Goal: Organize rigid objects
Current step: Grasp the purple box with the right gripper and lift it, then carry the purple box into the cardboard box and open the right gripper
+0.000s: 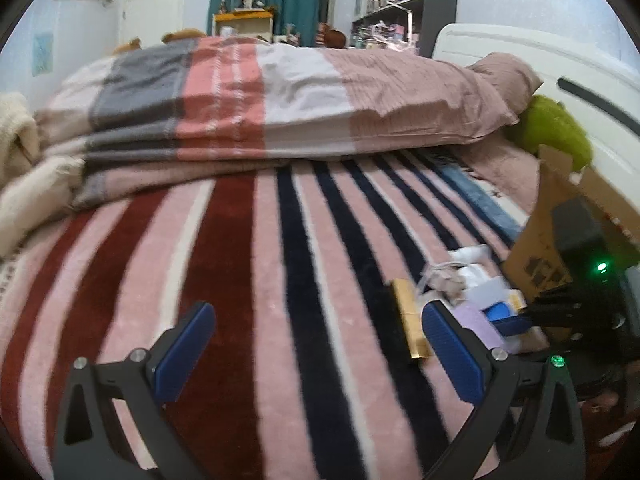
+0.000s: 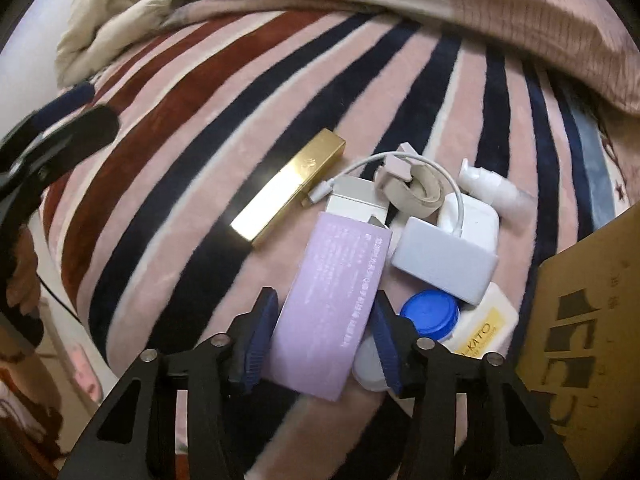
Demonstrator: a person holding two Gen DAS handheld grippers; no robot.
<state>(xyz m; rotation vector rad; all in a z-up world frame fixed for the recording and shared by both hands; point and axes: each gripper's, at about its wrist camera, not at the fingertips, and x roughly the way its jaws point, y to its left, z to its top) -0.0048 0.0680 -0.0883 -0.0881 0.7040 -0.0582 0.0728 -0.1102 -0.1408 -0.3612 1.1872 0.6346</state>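
Striped blanket point(image 2: 168, 128) is spread over the bed, filling both views; a folded quilt point(image 1: 280, 92) is piled at 12 o'clock. A cardboard box point(image 2: 592, 320) is cut off at 3 o'clock in the right wrist view, so its opening is not shown. The clutter of rigid items is heaped just beside the box: gold bar-shaped case point(image 2: 292, 196) at 11 o'clock of the pile, lilac carton point(image 2: 332, 300) at centre, pale blue flat case point(image 2: 444, 264) at 2 o'clock of the carton, white charger with cable point(image 2: 472, 220) behind it, white bottle with blue cap point(image 2: 472, 324) at 4 o'clock, small pump bottle point(image 2: 488, 188) at 1 o'clock

Right gripper point(image 2: 326, 336) is set astride the lilac carton, pads at or very close to both long edges; firm contact cannot be confirmed, so it is read as not yet clenched. Left gripper point(image 1: 316, 356) is held released over bare blanket, nothing between the pads, gold case at its 2 o'clock

Risks, as judged: the carton could be crushed or could twist out if squeezed off-centre; the right finger is wedged against the blue-capped bottle and a white object under it, so these could be dragged along; the cable could be snagged on lift

Hard to make out: print on the carton, the white object below the right finger, the beige loop on the cable
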